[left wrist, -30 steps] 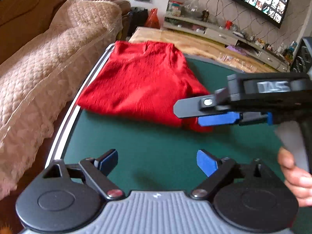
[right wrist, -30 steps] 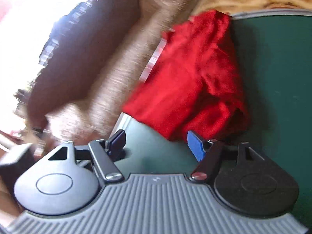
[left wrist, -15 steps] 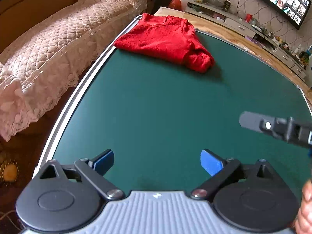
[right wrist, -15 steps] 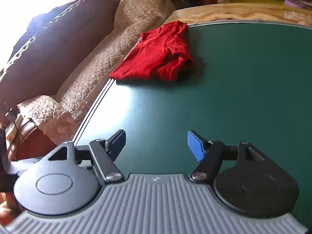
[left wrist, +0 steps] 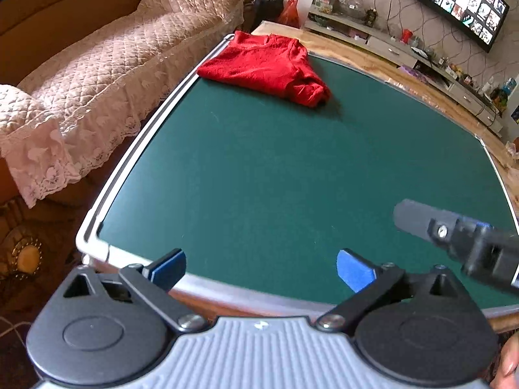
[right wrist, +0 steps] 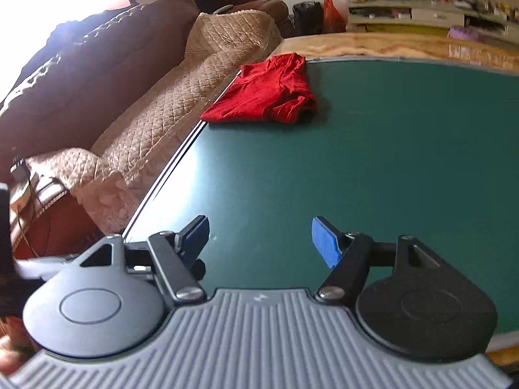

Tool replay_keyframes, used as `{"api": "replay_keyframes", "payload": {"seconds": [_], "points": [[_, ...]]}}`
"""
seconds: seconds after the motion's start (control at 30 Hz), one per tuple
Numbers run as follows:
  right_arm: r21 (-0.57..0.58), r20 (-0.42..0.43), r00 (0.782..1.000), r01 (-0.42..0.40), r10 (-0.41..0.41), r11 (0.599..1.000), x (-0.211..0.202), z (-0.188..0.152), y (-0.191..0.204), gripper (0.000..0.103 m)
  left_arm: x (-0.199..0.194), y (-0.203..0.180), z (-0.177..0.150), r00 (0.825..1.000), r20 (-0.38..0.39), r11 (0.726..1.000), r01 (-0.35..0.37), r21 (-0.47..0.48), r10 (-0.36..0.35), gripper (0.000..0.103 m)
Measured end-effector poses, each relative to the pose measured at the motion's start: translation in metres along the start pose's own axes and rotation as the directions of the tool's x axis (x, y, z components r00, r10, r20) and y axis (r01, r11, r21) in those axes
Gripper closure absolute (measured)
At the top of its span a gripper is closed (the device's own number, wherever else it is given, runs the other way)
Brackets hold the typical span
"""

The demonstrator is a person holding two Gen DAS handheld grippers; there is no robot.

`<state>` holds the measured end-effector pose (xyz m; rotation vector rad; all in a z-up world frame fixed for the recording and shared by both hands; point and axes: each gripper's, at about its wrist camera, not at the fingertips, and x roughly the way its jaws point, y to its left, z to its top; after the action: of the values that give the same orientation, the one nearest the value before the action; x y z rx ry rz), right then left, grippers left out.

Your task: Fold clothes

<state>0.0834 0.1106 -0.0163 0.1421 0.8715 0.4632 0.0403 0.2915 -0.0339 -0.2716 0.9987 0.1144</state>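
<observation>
The right claw (left wrist: 421,223) is showing blurred, cut off lower right; both claws (left wrist: 261,267) are gaping wide, gripping nothing, the red garment (left wrist: 266,68) lying upper centre on the worktop (left wrist: 292,178)

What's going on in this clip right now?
A person is working through a clothes-folding task with a handheld gripper in each hand. A red shirt lies folded at the far left corner of the green table, beside the sofa. Neither gripper touches it: the left gripper and the right gripper are both open and empty, near the table's front edge. The fold looks finished, though one end of the shirt is a bit bunched.
</observation>
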Motion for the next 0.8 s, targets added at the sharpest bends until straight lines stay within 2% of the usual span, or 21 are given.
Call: {"api": "replay_keyframes", "payload": {"seconds": [0.3, 0.63, 0.8], "points": [[-0.042, 0.055, 0.997, 0.051, -0.049, 0.998, -0.052, -0.026, 0.009, 0.025, -0.046, -0.001, -0.03, 0.997, 0.043, 0.998, -0.057, -0.022, 0.058, 0.0], [-0.049, 0.077, 0.995, 0.068, -0.064, 0.996, -0.088, -0.05, 0.015, 0.024, -0.089, -0.014, -0.055, 0.988, 0.09, 0.991, -0.13, 0.02, 0.127, 0.0], [-0.054, 0.078, 0.992, 0.106, -0.102, 0.993, -0.1, -0.062, 0.011, 0.022, -0.103, -0.024, -0.069, 0.99, 0.082, 0.992, -0.121, 0.044, 0.117, 0.0]]}}
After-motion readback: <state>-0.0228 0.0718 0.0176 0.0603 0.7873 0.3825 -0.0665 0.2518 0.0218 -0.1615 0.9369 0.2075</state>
